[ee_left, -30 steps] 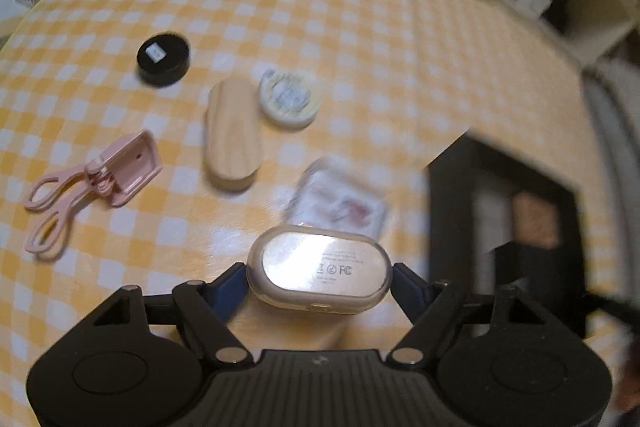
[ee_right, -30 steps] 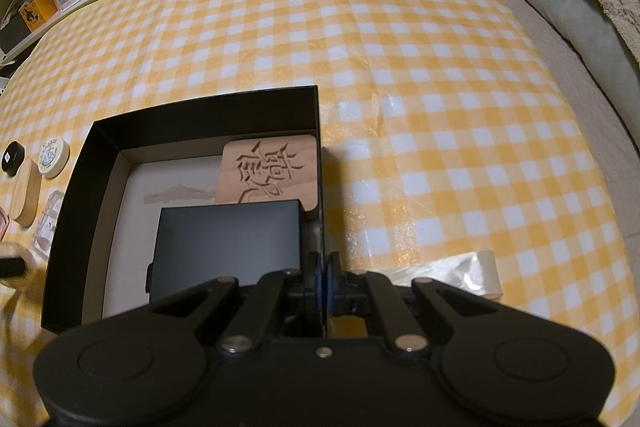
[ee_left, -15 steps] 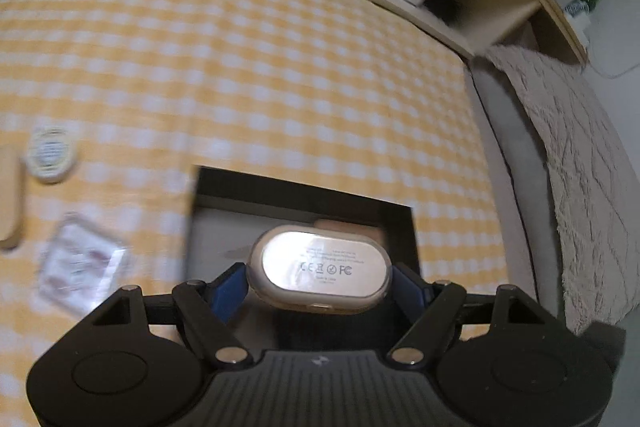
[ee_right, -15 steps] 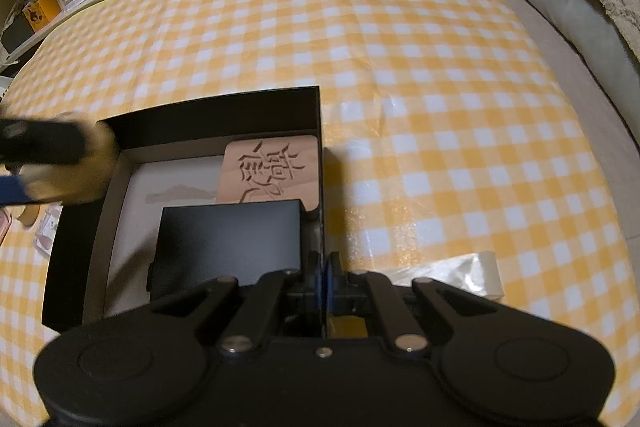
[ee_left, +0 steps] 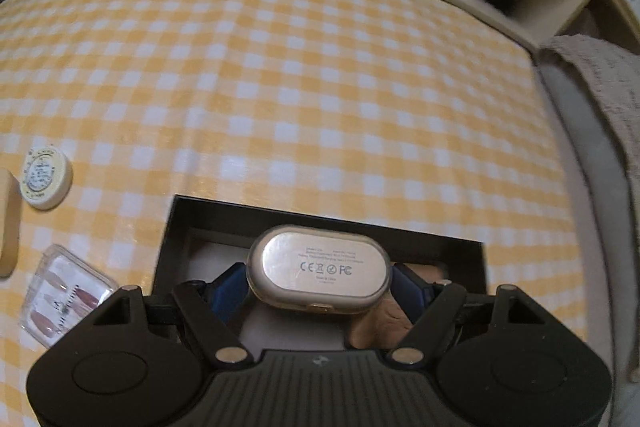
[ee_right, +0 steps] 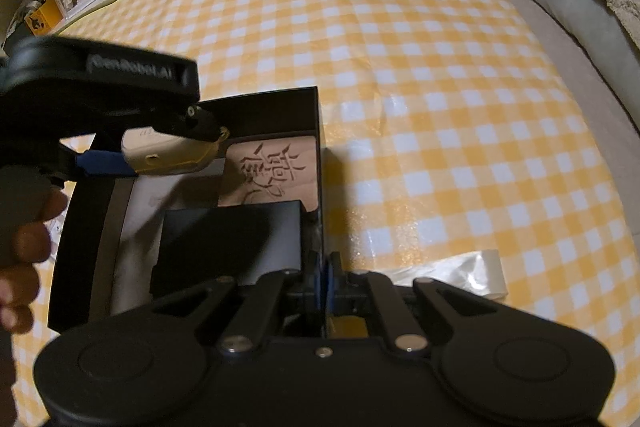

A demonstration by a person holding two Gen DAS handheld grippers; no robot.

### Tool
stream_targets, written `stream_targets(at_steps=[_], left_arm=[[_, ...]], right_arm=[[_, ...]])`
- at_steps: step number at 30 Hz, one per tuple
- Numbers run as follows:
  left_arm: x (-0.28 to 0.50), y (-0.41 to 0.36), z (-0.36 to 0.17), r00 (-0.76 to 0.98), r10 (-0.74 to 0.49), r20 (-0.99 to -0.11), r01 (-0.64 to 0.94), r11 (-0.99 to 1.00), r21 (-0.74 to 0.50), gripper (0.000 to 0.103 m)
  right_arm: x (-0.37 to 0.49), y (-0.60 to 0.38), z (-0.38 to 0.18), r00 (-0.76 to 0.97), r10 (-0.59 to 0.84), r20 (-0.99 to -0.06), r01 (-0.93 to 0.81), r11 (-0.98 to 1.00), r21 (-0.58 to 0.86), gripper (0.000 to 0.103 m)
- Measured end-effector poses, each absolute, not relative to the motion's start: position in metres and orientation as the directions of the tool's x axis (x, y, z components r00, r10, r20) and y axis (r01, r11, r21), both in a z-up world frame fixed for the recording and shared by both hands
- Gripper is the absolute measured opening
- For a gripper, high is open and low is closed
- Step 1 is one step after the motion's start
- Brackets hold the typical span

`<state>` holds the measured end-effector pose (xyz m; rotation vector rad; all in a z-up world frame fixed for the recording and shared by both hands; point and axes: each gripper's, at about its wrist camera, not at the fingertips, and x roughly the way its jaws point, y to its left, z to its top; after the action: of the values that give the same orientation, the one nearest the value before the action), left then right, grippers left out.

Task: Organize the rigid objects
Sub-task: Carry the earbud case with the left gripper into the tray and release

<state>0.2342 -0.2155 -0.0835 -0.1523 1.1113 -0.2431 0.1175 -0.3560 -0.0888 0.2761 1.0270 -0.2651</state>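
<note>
My left gripper (ee_left: pixel 320 279) is shut on a beige oval earbud case (ee_left: pixel 319 269) and holds it above the open black box (ee_left: pixel 320 227). In the right wrist view the left gripper (ee_right: pixel 168 155) hovers with the case (ee_right: pixel 168 153) over the box's far left part. The box (ee_right: pixel 312 115) holds a carved wooden block (ee_right: pixel 272 171) and a black rectangular item (ee_right: pixel 228 239). My right gripper (ee_right: pixel 322 275) is shut on the box's right wall near its front corner.
On the yellow checked tablecloth left of the box lie a round white tin (ee_left: pixel 44 179), a clear case of press-on nails (ee_left: pixel 64 303) and the end of a wooden piece (ee_left: pixel 8 223). A clear plastic wrapper (ee_right: pixel 452 275) lies right of the box. Shelves line the far edge.
My left gripper has carried the earbud case from the left side of the table to above the box. The right gripper has stayed shut on the box wall.
</note>
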Motion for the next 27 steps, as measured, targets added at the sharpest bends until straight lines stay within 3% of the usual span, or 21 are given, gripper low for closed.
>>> stream_targets(at_steps=[5,8,27], left_arm=[[0.237,-0.208,-0.092,0.431,-0.227,-0.874,0.077,0.974,-0.215,0.078],[0.235,-0.205,-0.087,0.452,-0.235,-0.861,0.089,0.972,-0.219,0.093],[0.193,-0.19,-0.053,0.392,-0.331,-0.859,0.255,0.936,-0.244,0.095]], right_arm=[[0.118,-0.356,-0.089,0.492,-0.086,-0.866,0.343,0.934,0.103,0.005],[0.117,-0.356,-0.089,0.493,-0.084,-0.866,0.343,0.933,0.105,0.005],[0.118,-0.355,-0.09,0.494,-0.085,-0.866,0.346,0.932,0.106,0.005]])
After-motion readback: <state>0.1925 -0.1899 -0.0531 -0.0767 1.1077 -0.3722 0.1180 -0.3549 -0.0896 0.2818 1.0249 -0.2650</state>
